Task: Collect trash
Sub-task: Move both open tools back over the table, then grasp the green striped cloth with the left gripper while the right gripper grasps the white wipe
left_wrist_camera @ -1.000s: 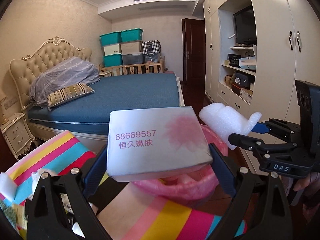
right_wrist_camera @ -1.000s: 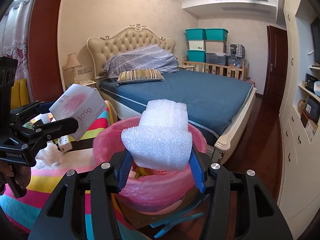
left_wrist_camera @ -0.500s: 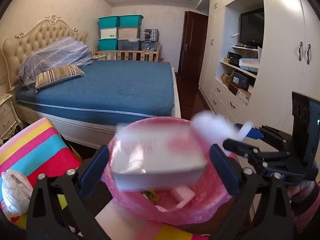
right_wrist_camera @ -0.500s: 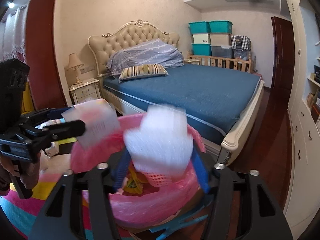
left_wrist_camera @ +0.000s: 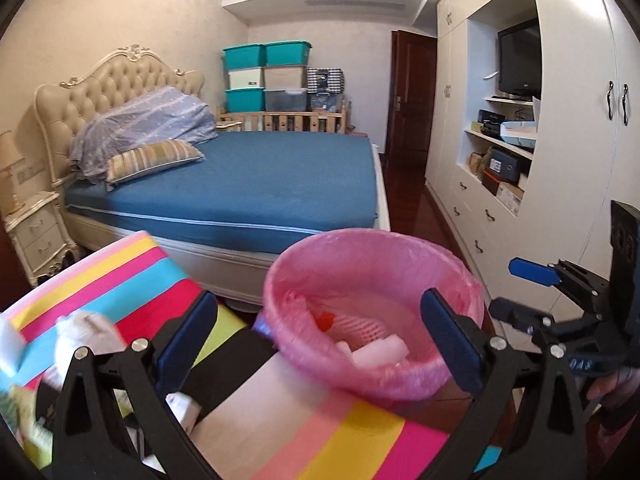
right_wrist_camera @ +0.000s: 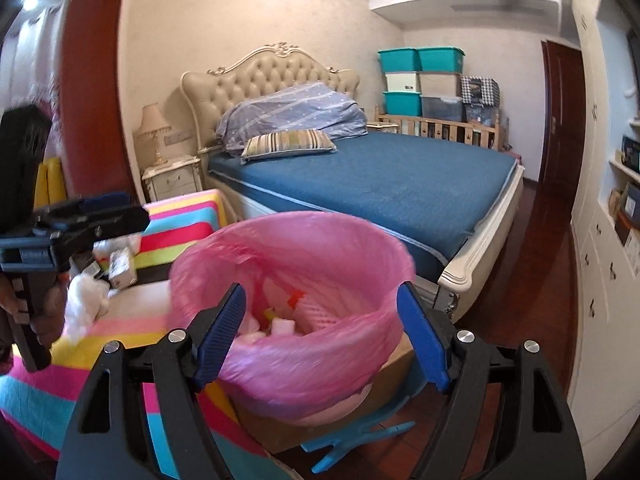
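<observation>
Left wrist view: the left claw (left_wrist_camera: 316, 334) gapes wide and empty, low in the frame, over the pink-lined bin (left_wrist_camera: 374, 312). Right claw (right_wrist_camera: 322, 334) likewise wide, holding nothing; foam scraps (right_wrist_camera: 282, 326) lie inside the bin.

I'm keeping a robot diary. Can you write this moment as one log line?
left hand-held gripper: open, empty | right hand-held gripper: open, empty | pink-lined bin: holds foam scraps | striped cloth: litter remains

Striped cloth surface (left_wrist_camera: 132, 276): bands of pink, yellow, cyan, red and green. Lying on it at 9 o'clock in the left view: crumpled white wrapping (left_wrist_camera: 86, 332); in the right view, a small printed carton (right_wrist_camera: 122, 266) just beside it. Wooden floor (right_wrist_camera: 536, 320): dark red boards at 3 o'clock. It carries the bed (right_wrist_camera: 372, 184); whether the pink-lined bin (right_wrist_camera: 292, 304) rests on it is hidden.
</observation>
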Motion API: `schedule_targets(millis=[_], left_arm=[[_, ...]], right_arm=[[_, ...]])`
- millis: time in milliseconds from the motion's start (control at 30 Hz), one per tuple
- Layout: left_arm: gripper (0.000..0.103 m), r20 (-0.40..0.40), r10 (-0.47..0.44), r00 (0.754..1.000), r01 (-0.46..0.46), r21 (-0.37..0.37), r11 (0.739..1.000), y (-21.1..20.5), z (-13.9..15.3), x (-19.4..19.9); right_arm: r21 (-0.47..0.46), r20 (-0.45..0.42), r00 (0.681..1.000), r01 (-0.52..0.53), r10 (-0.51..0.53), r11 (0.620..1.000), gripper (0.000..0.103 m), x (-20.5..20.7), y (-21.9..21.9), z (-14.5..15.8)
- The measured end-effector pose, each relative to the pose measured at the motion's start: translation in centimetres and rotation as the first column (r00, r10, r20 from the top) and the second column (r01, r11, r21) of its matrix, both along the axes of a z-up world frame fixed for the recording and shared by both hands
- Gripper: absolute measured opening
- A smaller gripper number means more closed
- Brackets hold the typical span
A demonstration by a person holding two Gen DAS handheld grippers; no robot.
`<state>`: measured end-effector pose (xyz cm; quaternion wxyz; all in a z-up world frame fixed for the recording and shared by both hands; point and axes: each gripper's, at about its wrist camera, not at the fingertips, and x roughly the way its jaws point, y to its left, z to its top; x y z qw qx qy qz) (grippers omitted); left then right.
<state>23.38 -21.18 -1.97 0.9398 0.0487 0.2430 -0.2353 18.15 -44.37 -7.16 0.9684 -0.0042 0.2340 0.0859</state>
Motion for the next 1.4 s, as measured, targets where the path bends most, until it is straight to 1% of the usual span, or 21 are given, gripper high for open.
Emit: schedule_targets(millis=[100,200,300,467,600,867,933,1000,1100,1200,1333,1400], left_arm=[[0.098,0.013,0.019,1.000,-0.019,-0.009,1.000,1.0,0.4,-1.9],[0.098,0.055,0.044,0.998,-0.045,0.004,0.999,2.3,0.8,-4.2],[0.098,0.069,0.061,0.996,-0.062,0.014,0.998,3.4,0.7,-6.0],[0.098,0.091,0.118,0.989,-0.123,0.053,0.991,6.9,0.0,-8.9],[0.098,0.083,0.180,0.980,-0.186,0.075,0.980,10.6,-0.8,-10.9],[0.098,0.092,0.314,0.945,-0.323,0.109,0.940,17.4,-1.7,-13.8],[0.098,0.106,0.352,0.930,-0.363,0.126,0.923,18.8,-1.8,-14.2],[0.098,0.109,0.382,0.918,-0.394,0.122,0.911,20.3,-1.9,-14.5],[0.098,0.104,0.432,0.896,-0.441,0.090,0.893,22.6,-2.0,-15.1],[0.098,0.106,0.466,0.879,-0.474,0.074,0.877,24.0,-2.1,-15.4],[0.098,0.113,0.480,0.870,-0.488,0.056,0.871,25.4,-1.9,-15.9],[0.098,0.123,0.491,0.862,-0.501,0.065,0.863,25.8,-1.8,-16.0]], right_arm=[[0.007,-0.019,1.000,-0.011,0.011,1.000,0.074,-1.1,1.8,-0.3],[0.017,-0.029,0.999,-0.019,0.020,1.000,0.076,-2.0,3.6,-0.7],[0.038,-0.048,0.998,-0.048,0.050,0.998,0.076,-2.7,5.2,-1.3],[0.031,-0.084,0.990,-0.108,0.111,0.994,0.076,-3.2,8.6,-1.9],[0.026,-0.096,0.982,-0.163,0.165,0.986,0.076,-3.4,11.4,-1.8],[0.006,-0.113,0.961,-0.253,0.252,0.967,0.076,-3.7,16.9,-1.7],[0.007,-0.115,0.957,-0.268,0.267,0.963,0.076,-3.7,18.1,-1.5],[0.010,-0.111,0.951,-0.288,0.287,0.958,0.076,-3.9,19.3,-1.2],[-0.009,-0.106,0.943,-0.319,0.317,0.948,0.076,-4.3,21.3,-0.9],[-0.041,-0.114,0.942,-0.322,0.316,0.946,0.076,-4.1,23.1,-1.0],[-0.043,-0.142,0.944,-0.307,0.298,0.951,0.076,-2.7,24.8,-1.2],[-0.062,-0.169,0.944,-0.296,0.282,0.953,0.076,-1.7,25.6,-1.6]])
